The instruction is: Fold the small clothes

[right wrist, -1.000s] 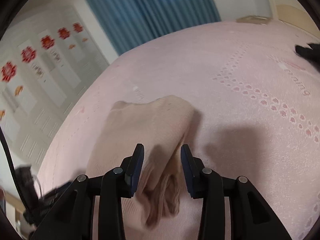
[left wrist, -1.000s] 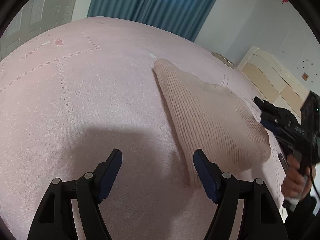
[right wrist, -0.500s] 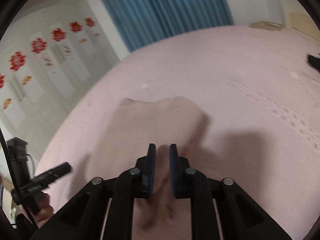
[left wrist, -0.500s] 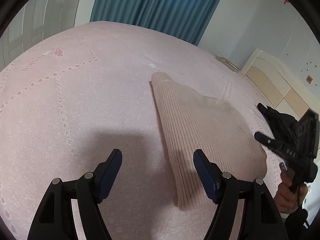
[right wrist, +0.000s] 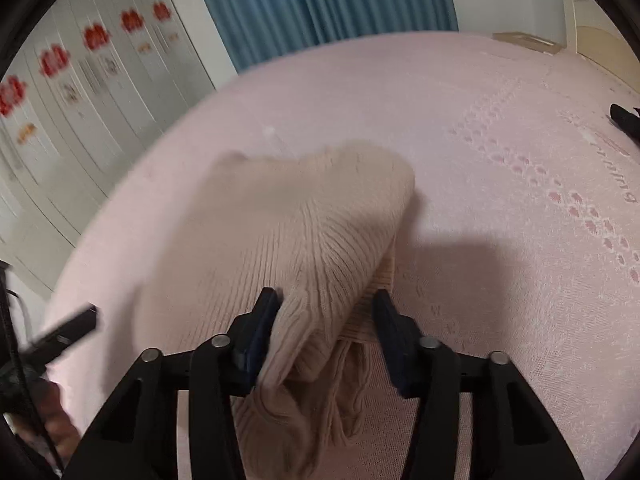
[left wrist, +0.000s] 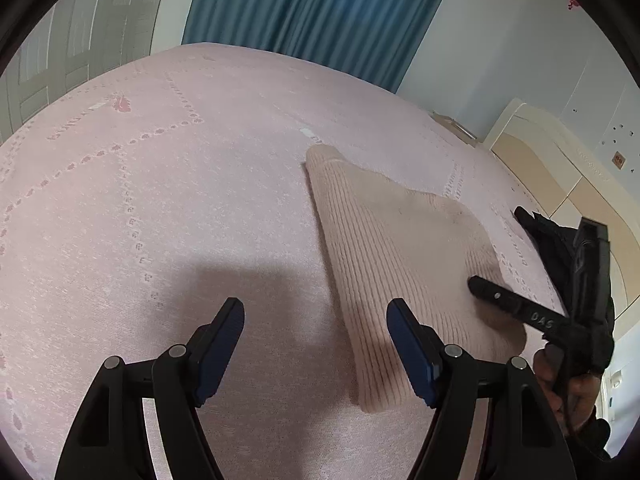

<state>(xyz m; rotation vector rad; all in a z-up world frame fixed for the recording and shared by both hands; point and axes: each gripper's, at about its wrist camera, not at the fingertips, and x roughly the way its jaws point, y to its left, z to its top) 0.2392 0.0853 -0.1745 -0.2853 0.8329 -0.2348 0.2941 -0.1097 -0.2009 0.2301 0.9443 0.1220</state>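
A beige ribbed knit garment lies folded on the pink bedspread. My left gripper is open and empty, hovering over the bedspread just left of the garment's near edge. My right gripper is open, its jaws apart around a bunched fold of the garment. The left fingertip touches the knit. The right gripper also shows in the left wrist view, resting on the garment's right side.
A black garment lies on the bed at the right, also seen at the right edge of the right wrist view. Blue curtains hang behind the bed. A cream headboard stands at the right.
My right gripper was shut on the garment half a second ago and has now opened. The garment's fold lies flatter. My left gripper stays open and has barely moved.
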